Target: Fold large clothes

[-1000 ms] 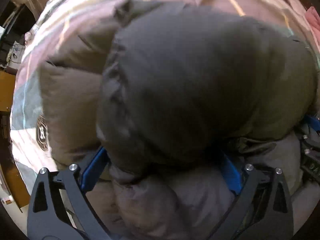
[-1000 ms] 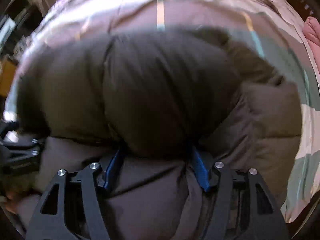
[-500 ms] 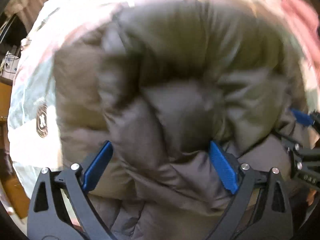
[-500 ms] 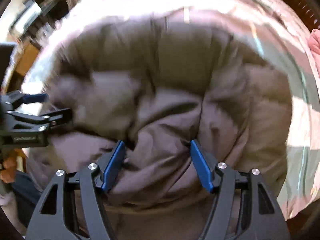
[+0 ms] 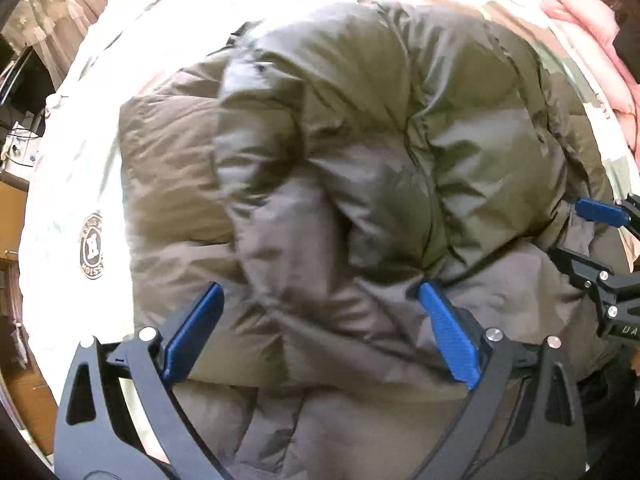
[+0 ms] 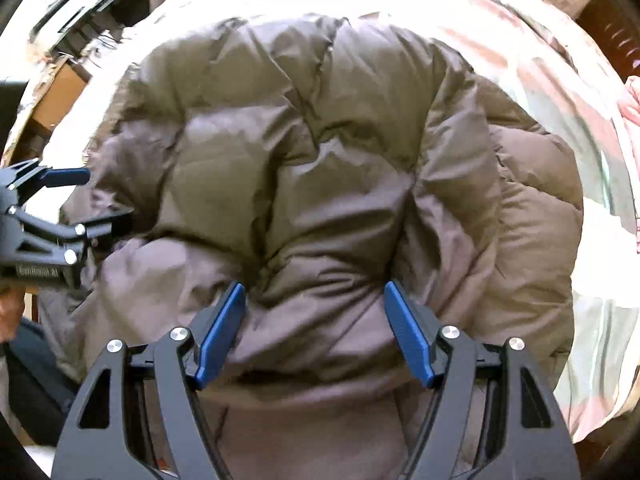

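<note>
Bed sheet (image 5: 80, 152) shows behind my puffy brown coat (image 5: 360, 160), now folded over, so my left gripper (image 5: 320, 332) gapes wide and my right gripper (image 6: 314, 332) is opening off it.

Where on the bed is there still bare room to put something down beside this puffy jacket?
Bare bedspread lies left of the brown jacket, around the round logo. More shows right of the jacket. Crowded: the near edge, by both grippers.
</note>
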Available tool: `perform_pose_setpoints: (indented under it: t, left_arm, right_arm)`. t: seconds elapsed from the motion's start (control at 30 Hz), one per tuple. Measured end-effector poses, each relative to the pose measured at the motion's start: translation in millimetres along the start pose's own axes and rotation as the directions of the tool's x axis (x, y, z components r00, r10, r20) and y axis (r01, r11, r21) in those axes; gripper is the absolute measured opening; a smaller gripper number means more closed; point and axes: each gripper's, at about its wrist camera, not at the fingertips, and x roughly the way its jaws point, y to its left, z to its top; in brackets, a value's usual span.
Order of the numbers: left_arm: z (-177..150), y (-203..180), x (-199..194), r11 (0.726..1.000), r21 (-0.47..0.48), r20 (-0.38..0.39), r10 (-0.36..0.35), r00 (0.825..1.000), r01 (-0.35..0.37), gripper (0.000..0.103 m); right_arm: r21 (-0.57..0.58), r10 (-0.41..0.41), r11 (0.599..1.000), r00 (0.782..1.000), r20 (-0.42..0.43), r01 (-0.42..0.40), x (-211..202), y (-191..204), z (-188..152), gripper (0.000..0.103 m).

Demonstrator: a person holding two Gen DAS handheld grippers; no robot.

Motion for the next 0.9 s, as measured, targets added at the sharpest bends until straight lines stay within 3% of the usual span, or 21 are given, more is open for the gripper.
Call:
perform_pose_setpoints:
  t: [0.1, 0.2, 0.37, 0.53, 0.67, 0.8, 0.83, 0.9]
  left_arm:
    - [-15, 16, 20, 1.000, -0.005, -0.059, 0.004, 0.998, -0.004, 0.100]
    - [-13, 10, 43, 0.999, 0.011, -0.106, 0.045, 0.993, -0.044, 0.101]
    - [-9, -1, 62, 0.996, 0.015, -0.127, 0.091, 0.988, -0.090, 0.101]
    - [3, 6, 42, 0.998, -0.011, -0.106, 0.052, 0.993, -0.054, 0.101]
    - [-11, 30, 2, 0.997, -0.073, -0.033, -0.008, 0.999, 0.005, 0.101]
    - [-4, 62, -9, 0.984, -0.163, 0.030, 0.082, 0.996, -0.076, 0.101]
    - [-1, 77, -4, 0.976, -0.204, 0.035, 0.086, 0.996, -0.077, 0.101]
    - [7, 104, 4, 0.949, -0.315, 0.037, 0.025, 0.999, -0.012, 0.101]
  right_arm:
    - [0.015, -0.008, 1.000, 0.999, -0.043, 0.009, 25, -3, -8, 0.079]
    - [-0.003, -0.043, 0.999, 0.997, -0.060, 0.043, 41, -1, -12, 0.081]
    - [0.002, -0.065, 0.998, 0.995, -0.076, 0.066, 57, 7, -8, 0.084]
    - [-0.028, -0.042, 0.999, 0.996, -0.082, 0.040, 46, 9, 1, 0.084]
    - [0.022, 0.039, 0.999, 0.999, -0.025, -0.038, 10, -3, -2, 0.084]
    - [0.156, -0.047, 0.987, 0.991, 0.127, 0.027, -20, -37, 4, 0.084]
    - [0.213, -0.059, 0.977, 0.986, 0.153, 0.025, -23, -48, 5, 0.084]
    - [0.345, -0.063, 0.938, 0.979, 0.192, -0.008, -22, -78, 6, 0.084]
